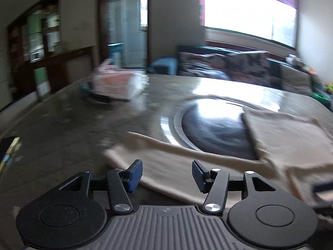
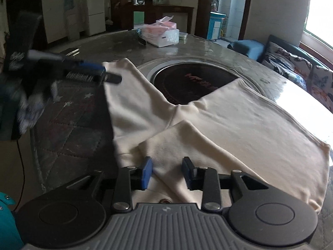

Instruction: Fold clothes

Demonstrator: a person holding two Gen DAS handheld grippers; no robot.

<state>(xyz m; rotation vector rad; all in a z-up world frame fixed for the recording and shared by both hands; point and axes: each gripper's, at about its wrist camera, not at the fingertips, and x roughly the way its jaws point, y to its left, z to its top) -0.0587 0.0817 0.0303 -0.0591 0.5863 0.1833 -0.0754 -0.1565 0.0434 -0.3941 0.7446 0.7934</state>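
Observation:
A cream garment [image 1: 166,152] [image 2: 239,125] lies spread on the round stone table [image 1: 62,125] [image 2: 208,48], with two flaps folded over each other near the front edge. My left gripper [image 1: 167,173] hovers open over the garment's left part, nothing between its blue pads. In the right wrist view it appears blurred at the left [image 2: 97,70], beside the garment's far left corner. My right gripper [image 2: 167,170] stands open over a folded ridge of the cloth; the pads do not press on it.
A dark round inset [image 1: 212,133] [image 2: 193,83] sits in the table's middle, partly covered by the garment. A pink-and-white tissue pack [image 1: 116,83] [image 2: 162,34] lies at the far side. A sofa with patterned cushions [image 1: 239,66] [image 2: 291,62] stands behind the table under the window.

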